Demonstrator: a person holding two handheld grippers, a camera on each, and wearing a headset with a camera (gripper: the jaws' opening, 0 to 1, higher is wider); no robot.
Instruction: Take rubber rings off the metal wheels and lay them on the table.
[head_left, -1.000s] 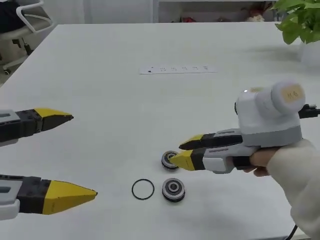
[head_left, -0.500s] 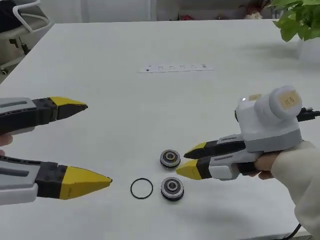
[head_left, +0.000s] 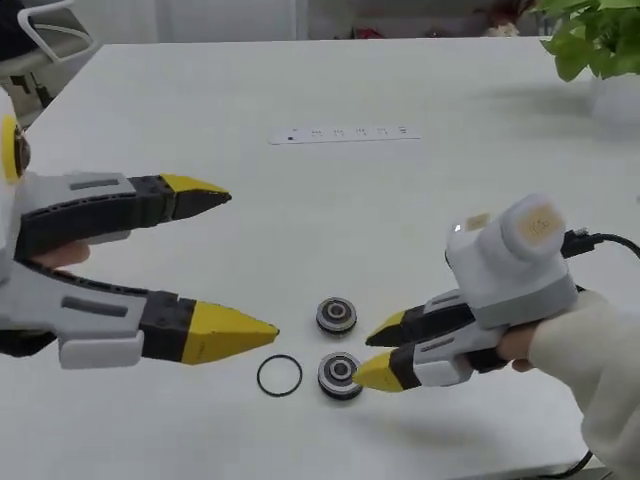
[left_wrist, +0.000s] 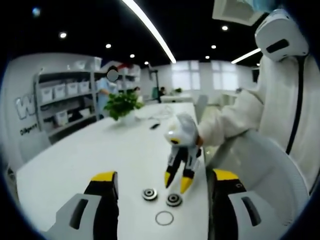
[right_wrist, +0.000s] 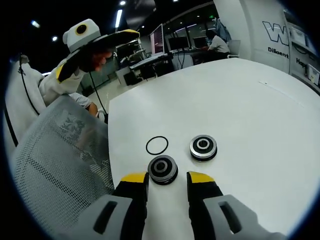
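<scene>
Low in the head view, your right hand-held gripper (head_left: 365, 350) has its jaws parted and empty. The near wheel (head_left: 338, 373) lies just off their tips at lower centre. Its rim looks dark, so it probably wears its rubber. Nothing pins it, so a nudge may skid it over the smooth surface (head_left: 420, 210). It could also knock the ring (head_left: 279, 357) lying free just left of it. If you close on the whole wheel you lift metal and peel nothing. The far wheel (head_left: 336, 314), just above, could be bumped by the upper jaw. Your left hand-held gripper (head_left: 252, 262) gapes wide and empty at the left, well apart from the wheels, so it braces nothing.
</scene>
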